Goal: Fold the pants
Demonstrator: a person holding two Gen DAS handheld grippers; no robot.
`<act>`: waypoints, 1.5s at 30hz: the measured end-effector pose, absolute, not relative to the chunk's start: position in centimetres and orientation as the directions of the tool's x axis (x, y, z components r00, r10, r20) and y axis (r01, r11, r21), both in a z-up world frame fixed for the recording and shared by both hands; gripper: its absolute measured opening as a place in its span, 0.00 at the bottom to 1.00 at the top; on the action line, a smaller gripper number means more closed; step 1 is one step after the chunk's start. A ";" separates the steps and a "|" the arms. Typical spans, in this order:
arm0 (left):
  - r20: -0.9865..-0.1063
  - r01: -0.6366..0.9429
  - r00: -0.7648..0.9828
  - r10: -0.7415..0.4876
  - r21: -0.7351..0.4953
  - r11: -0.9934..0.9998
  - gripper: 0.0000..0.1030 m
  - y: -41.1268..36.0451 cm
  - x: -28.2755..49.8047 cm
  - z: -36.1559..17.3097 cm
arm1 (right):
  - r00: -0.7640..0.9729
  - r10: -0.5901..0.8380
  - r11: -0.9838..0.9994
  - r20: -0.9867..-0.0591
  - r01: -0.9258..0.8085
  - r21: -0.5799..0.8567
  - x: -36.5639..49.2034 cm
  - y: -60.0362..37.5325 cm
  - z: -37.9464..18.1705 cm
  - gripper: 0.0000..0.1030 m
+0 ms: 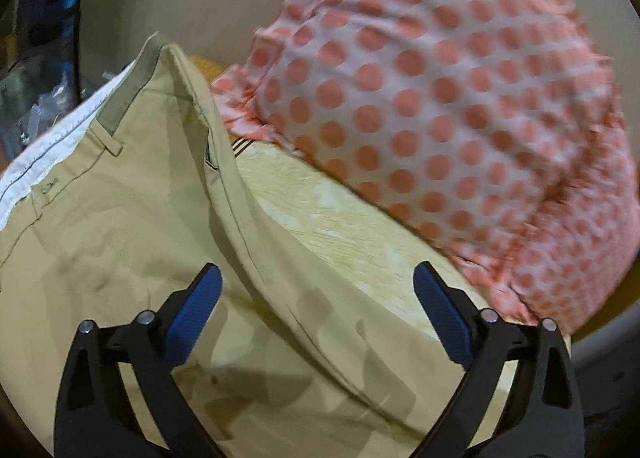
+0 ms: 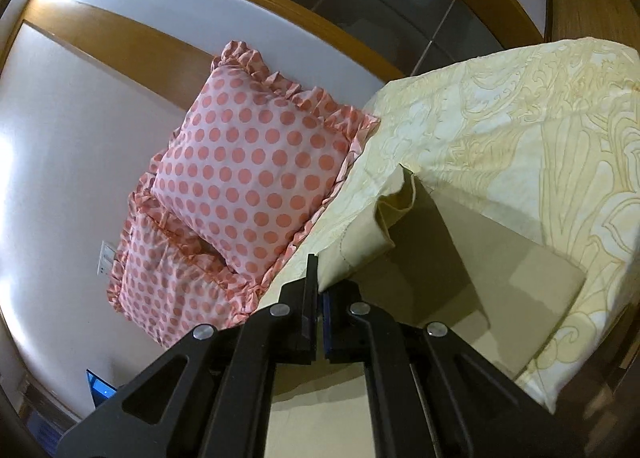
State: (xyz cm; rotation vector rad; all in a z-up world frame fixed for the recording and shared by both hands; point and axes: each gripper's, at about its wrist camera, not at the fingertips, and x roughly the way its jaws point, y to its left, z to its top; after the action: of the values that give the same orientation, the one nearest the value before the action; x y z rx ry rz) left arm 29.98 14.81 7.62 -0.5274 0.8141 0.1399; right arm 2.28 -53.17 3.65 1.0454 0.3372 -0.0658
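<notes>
Khaki pants (image 1: 120,250) lie on the bed, waistband with white lining at the upper left in the left wrist view. A raised fold of the fabric runs diagonally down between the jaws. My left gripper (image 1: 316,298) is open just above the pants, blue pads (image 1: 196,310) apart, holding nothing. In the right wrist view my right gripper (image 2: 319,298) is shut on an edge of the pants (image 2: 360,246) and lifts it off the bed; the rest of the leg (image 2: 500,278) lies flat to the right.
A cream patterned bedspread (image 2: 520,129) covers the bed. Two pink polka-dot pillows (image 2: 248,169) lean against the white wall at the bed's head; one pillow (image 1: 440,97) is close to my left gripper. A dark cluttered area (image 1: 36,57) lies beyond the bed's left edge.
</notes>
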 end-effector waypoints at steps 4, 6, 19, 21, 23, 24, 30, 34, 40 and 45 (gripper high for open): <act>-0.785 -0.378 0.616 -0.070 -0.373 0.847 0.42 15.9 32.9 5.4 | 0.945 0.111 0.510 -0.308 0.212 0.834 2.5 -53.3 3.3 0.02; -0.788 -0.359 0.603 -0.124 -0.407 0.840 0.10 16.8 33.3 4.6 | 0.945 0.119 0.514 -0.305 0.204 0.833 2.7 -53.5 3.2 0.02; -0.674 -0.279 0.738 -0.037 -0.355 0.892 0.09 17.3 6.8 6.5 | 0.923 0.037 0.558 -0.384 0.300 0.774 -0.8 -55.1 2.1 0.02; -0.710 -0.316 0.704 -0.013 -0.330 0.889 0.09 17.3 4.4 4.6 | 0.910 0.037 0.535 -0.413 0.331 0.778 -1.2 -55.5 0.9 0.02; -0.719 -0.330 0.694 -0.032 -0.358 0.874 0.10 17.8 3.6 3.4 | 0.906 0.039 0.521 -0.422 0.342 0.782 -1.7 -55.9 0.1 0.02; -0.715 -0.330 0.697 -0.050 -0.382 0.863 0.11 18.1 3.3 3.0 | 0.905 0.040 0.522 -0.423 0.342 0.782 -1.8 -56.0 0.0 0.02; -0.706 -0.294 0.707 -0.050 -0.358 0.886 0.13 17.5 2.5 2.7 | 0.894 0.001 0.535 -0.448 0.378 0.756 -3.1 -56.1 0.0 0.02; -0.699 -0.249 0.712 -0.067 -0.341 0.907 0.14 17.6 2.1 2.1 | 0.851 -0.027 0.591 -0.524 0.436 0.679 -2.8 -55.3 -0.1 0.02; -0.656 -0.220 0.752 -0.059 -0.334 0.917 0.40 18.3 -0.7 3.6 | 0.841 -0.184 0.636 -0.509 0.496 0.591 -5.4 -54.9 2.5 0.52; -0.562 -0.248 0.826 0.044 -0.292 0.924 0.56 18.3 -3.1 6.4 | 0.814 -0.169 0.626 -0.556 0.524 0.578 -4.3 -55.5 1.0 0.52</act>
State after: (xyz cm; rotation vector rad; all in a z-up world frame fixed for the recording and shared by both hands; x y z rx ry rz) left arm -3.06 18.32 6.42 -0.3660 0.5809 0.1587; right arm -4.27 -55.55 1.04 0.8032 0.4831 -0.4159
